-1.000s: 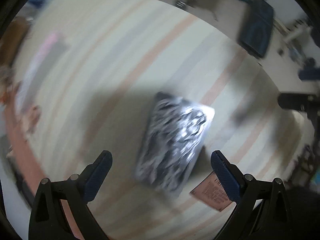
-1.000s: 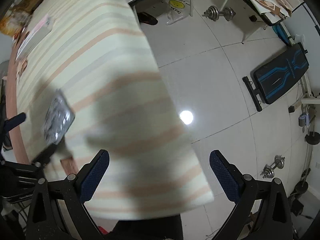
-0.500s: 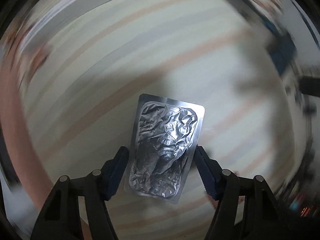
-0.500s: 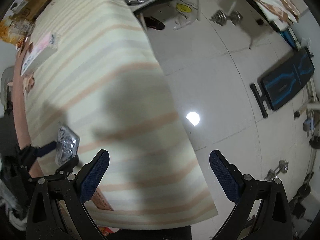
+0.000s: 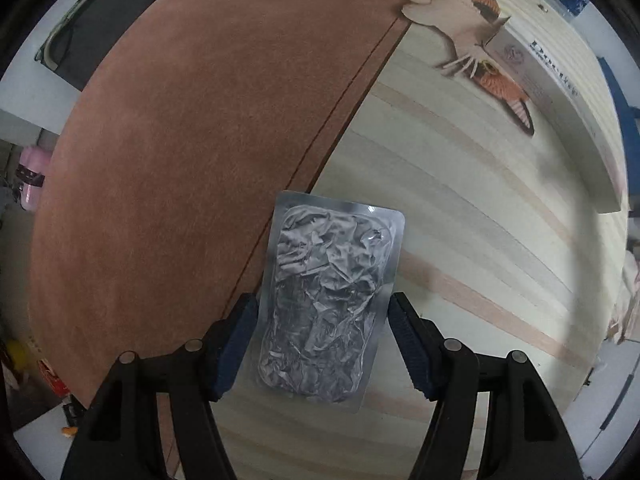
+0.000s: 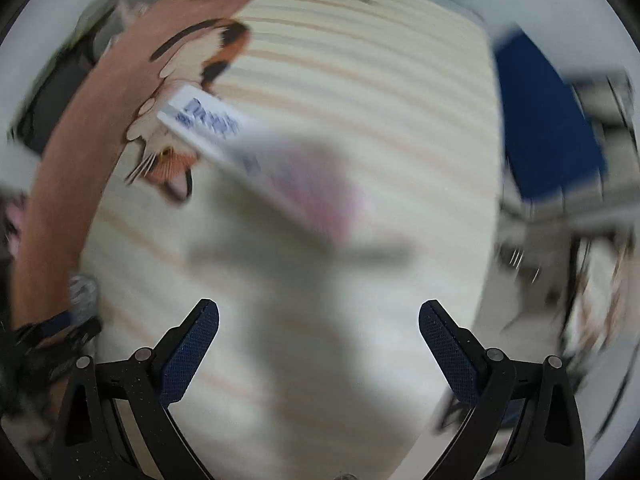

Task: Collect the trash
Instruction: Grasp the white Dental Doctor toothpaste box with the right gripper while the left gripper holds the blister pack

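My left gripper is shut on a crumpled silver foil blister pack, its blue pads pressing both long edges, held above the striped cream cloth. In the right wrist view the pack shows small at the far left with the left gripper below it. My right gripper is open and empty over the striped cloth. A white and pink carton lies ahead of it, blurred; it also shows in the left wrist view.
A brown-red band borders the cloth on the left, with a printed fox figure across the seam. Blue gym equipment stands beyond the cloth's right edge. A pink bottle stands at far left.
My left gripper closed on the foil pack, lifted it and swung toward the brown band. My right gripper swung from the floor side to over the cloth near the carton.
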Demonstrator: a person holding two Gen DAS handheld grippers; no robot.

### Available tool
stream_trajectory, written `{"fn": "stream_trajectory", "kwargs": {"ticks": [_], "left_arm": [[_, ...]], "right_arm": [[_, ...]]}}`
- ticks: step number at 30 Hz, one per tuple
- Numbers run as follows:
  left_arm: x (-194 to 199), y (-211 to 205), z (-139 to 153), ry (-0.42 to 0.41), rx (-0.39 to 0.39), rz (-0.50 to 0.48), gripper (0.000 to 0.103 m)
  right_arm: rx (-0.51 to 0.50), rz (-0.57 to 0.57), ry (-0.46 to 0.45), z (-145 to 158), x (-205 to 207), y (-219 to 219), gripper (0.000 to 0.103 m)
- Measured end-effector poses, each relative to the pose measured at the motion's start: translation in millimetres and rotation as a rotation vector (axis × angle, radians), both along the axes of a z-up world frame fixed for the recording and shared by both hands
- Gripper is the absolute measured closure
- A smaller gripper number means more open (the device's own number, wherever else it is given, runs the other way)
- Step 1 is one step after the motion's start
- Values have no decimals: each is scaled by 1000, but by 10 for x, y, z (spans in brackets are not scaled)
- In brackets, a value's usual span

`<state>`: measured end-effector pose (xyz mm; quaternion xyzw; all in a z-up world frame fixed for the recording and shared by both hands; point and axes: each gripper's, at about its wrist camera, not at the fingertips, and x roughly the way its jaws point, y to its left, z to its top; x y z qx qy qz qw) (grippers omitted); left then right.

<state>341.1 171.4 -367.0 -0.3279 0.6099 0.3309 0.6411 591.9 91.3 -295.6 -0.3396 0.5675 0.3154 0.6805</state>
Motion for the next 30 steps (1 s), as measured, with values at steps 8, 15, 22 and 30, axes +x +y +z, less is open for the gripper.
{"fn": "stream_trajectory", "kwargs": {"ticks": [8,15,22,30], "left_arm": [[0,34,25,2,3,15,38],[224,21,-5,-2,5,6,38],[196,-101,-21,14,1,-38,38],[231,-87,2,28,17,-70,38]], "right_arm": [[-115,99,32,-602,191,679,17],[-111,-155,170,-598,37,63,41],[-152,-292,371,-739,-779,-1003,39],[-101,-237,186,-627,-931,-833,25]]}}
